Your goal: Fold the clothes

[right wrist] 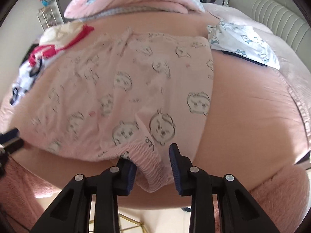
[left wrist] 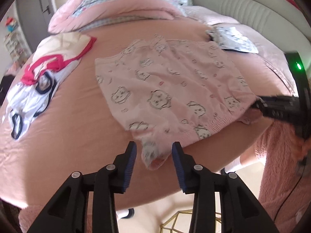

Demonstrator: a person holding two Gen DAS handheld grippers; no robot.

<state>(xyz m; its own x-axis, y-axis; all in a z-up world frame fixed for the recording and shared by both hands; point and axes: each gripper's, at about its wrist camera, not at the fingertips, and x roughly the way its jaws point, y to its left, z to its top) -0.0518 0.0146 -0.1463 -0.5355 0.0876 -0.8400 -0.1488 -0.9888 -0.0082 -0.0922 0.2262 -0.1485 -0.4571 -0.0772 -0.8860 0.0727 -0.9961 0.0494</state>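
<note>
A pink garment (left wrist: 171, 81) printed with grey bear faces lies spread flat on the pink bed sheet (left wrist: 68, 136), its elastic waistband along the bed's near edge. My left gripper (left wrist: 153, 145) is open at the garment's near left corner; that corner hangs loose between the blue pads (left wrist: 130, 163). My right gripper (right wrist: 149, 153) is open over the waistband (right wrist: 149, 167), which bunches between its pads without being clamped. In the left wrist view the right gripper (left wrist: 272, 106) shows at the garment's right edge. The left gripper (right wrist: 9, 137) shows at the left edge of the right wrist view.
A heap of red, white and navy clothes (left wrist: 38, 77) lies left on the bed. A folded white printed garment (left wrist: 233, 38) sits at the back right, with a rolled pink duvet (left wrist: 116, 9) behind. A fluffy pink bed skirt (left wrist: 281, 165), a gold wire frame (left wrist: 175, 221) and a person's feet are below.
</note>
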